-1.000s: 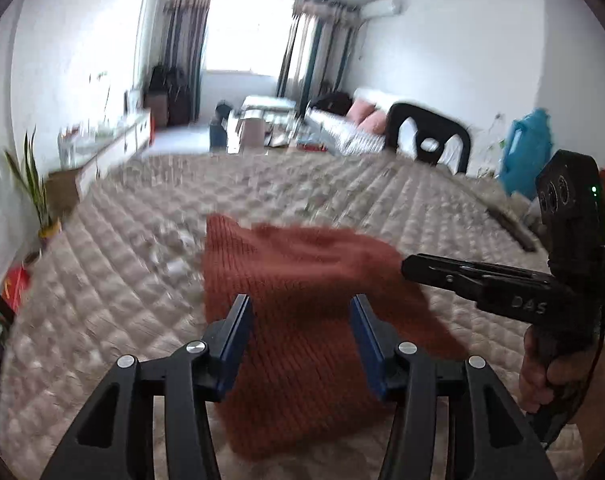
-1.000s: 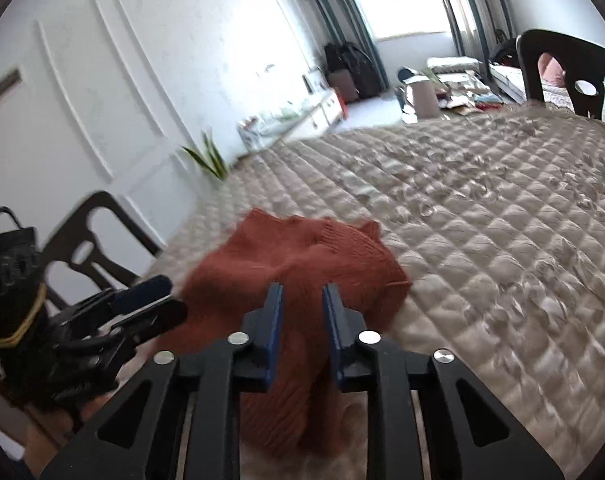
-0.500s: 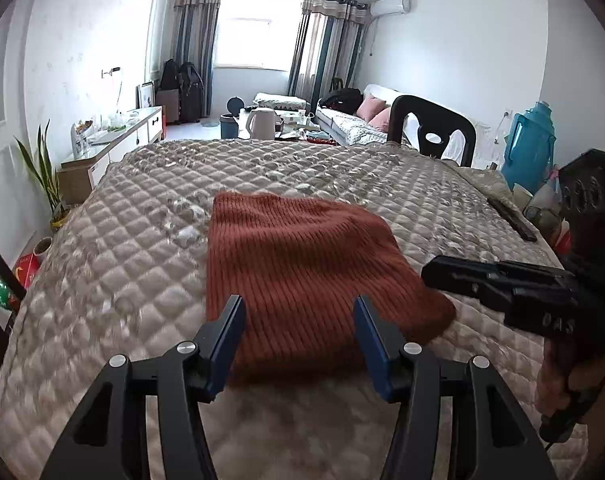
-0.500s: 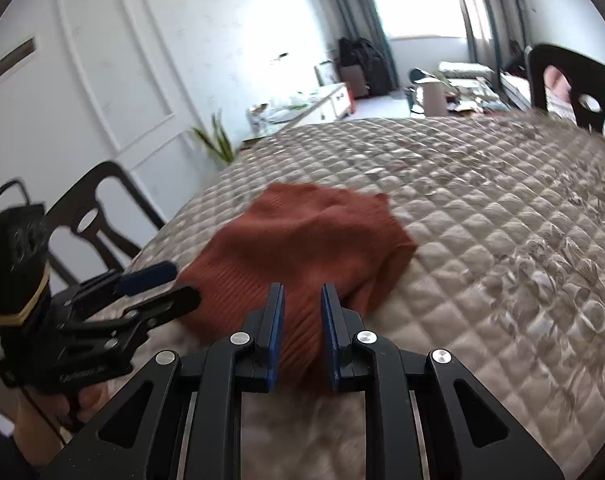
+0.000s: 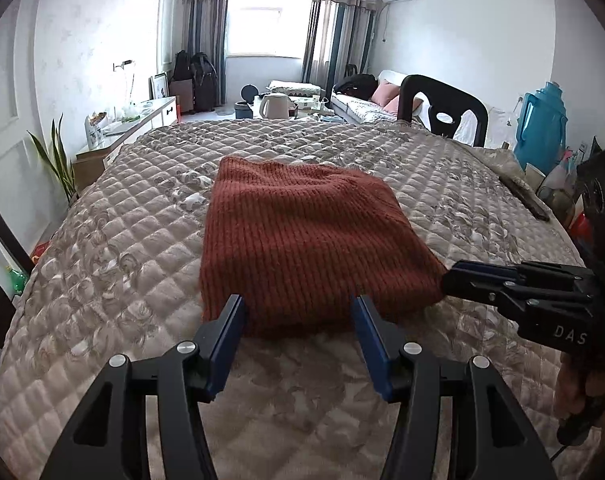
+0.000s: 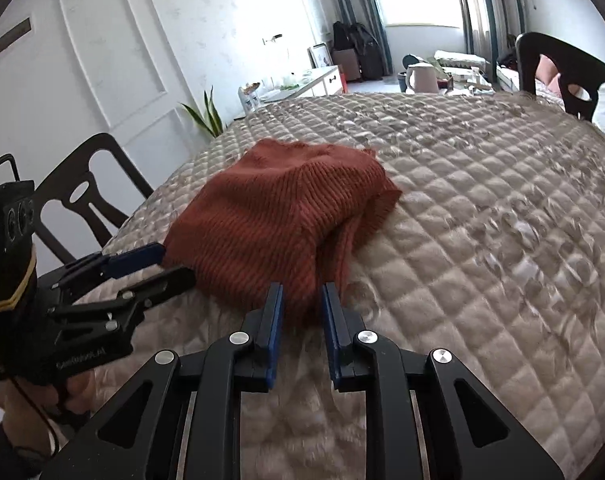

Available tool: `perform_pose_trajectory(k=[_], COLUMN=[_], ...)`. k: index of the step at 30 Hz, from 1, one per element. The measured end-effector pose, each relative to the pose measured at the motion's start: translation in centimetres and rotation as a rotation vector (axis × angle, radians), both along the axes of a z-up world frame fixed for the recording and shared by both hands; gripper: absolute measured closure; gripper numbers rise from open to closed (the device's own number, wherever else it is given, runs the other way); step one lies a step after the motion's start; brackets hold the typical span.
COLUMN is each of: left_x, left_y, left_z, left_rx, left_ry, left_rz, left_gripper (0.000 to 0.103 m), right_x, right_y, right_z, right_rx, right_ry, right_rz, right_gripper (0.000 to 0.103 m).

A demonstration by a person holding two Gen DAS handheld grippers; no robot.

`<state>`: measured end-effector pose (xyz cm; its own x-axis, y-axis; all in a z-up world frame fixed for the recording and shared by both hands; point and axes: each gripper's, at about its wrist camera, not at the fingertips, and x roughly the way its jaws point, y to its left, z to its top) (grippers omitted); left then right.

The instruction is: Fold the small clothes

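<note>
Sweater [image 5: 302,240] near edge behind left gripper [image 5: 298,320] fingers; underside hidden.

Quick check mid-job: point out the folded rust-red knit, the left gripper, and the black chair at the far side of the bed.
Rust-red knit [image 5: 302,240]: left wrist view, middle of its top layer.
Left gripper [image 5: 298,340]: left wrist view, midway between its blue fingertips.
Black chair [image 5: 442,96]: left wrist view, upper backrest.
</note>
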<state>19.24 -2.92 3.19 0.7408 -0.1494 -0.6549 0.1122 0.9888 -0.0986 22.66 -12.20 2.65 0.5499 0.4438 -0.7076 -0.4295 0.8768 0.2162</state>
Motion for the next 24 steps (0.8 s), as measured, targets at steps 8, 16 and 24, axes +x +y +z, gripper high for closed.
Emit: perform_pose_trajectory(k=[8, 16, 24], left_x=[-1.9, -2.0, -1.8], left_y=[0.6, 2.5, 3.8], left_z=[-0.7, -1.8, -2.9], left_rx=[0.071, 0.09, 0.09], left_ry=[0.036, 0.089, 0.154], left_rz=[0.009, 0.06, 0.068], left_gripper=[0.043, 0.04, 0.034], right_x=[-2.5, -2.4, -2.3], right_y=[-1.1, -0.6, 0.1], right_z=[0.2, -2.6, -3.0], right_rx=[-0.067, -0.187, -0.257], right_ry=[-0.02, 0.025, 0.001], right_rz=[0.006, 0.005, -0.002], right_gripper=[0.061, 0.06, 0.058])
